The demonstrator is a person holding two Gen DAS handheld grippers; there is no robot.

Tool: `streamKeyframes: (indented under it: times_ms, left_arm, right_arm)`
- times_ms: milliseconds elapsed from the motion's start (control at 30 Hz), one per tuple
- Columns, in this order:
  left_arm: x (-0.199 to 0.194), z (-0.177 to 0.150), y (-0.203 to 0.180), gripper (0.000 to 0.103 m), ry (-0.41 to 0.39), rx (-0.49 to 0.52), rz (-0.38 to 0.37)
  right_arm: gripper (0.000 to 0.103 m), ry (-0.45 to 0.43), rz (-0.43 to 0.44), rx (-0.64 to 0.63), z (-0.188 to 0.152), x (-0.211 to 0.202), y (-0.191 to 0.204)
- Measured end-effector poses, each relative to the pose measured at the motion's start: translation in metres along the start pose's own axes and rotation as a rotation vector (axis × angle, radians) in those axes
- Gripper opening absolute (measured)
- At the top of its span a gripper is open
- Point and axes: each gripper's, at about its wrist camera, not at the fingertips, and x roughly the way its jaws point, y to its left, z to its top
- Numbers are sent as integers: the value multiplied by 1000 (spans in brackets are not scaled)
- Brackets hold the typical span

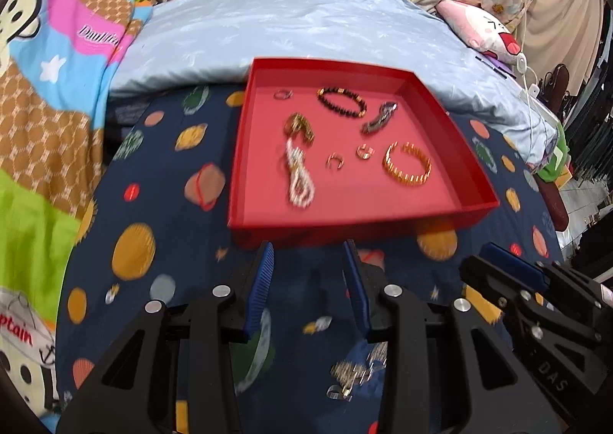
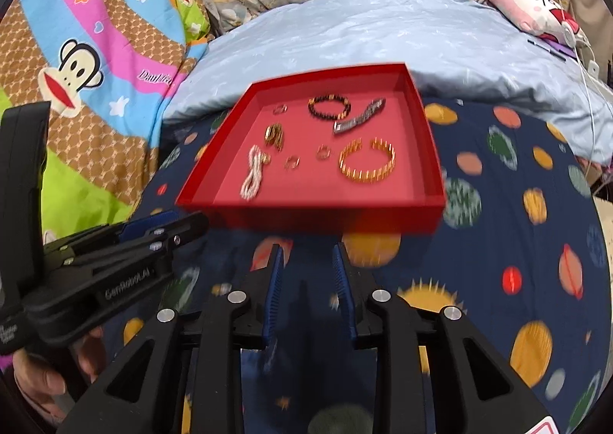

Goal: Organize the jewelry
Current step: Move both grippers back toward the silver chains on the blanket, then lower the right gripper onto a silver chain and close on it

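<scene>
A red tray lies on the navy planet-print cover. In it are a gold bangle, a black bead bracelet, a silver band, a white bead strand, a gold chain and small rings. My left gripper is open and empty, just short of the tray's near wall. My right gripper is open and empty beside it. A loose silver-gold jewelry piece lies on the cover under the left gripper.
A pale blue quilt is bunched behind the tray. A colourful cartoon blanket lies at left. A pink plush toy and white cable are at far right. Each gripper shows in the other's view.
</scene>
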Motion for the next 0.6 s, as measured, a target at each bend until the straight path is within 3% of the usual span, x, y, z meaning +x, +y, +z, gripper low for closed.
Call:
streamKeyframes:
  times_ms: [300,600]
  left_arm:
    - [0,-48,22,36,76,-44,12]
    - [-5,-78,37,36,113,-68,16]
  right_arm:
    - [26,76,35,13,-52,8,15]
    - [26,99,48,-15,-61,26,38]
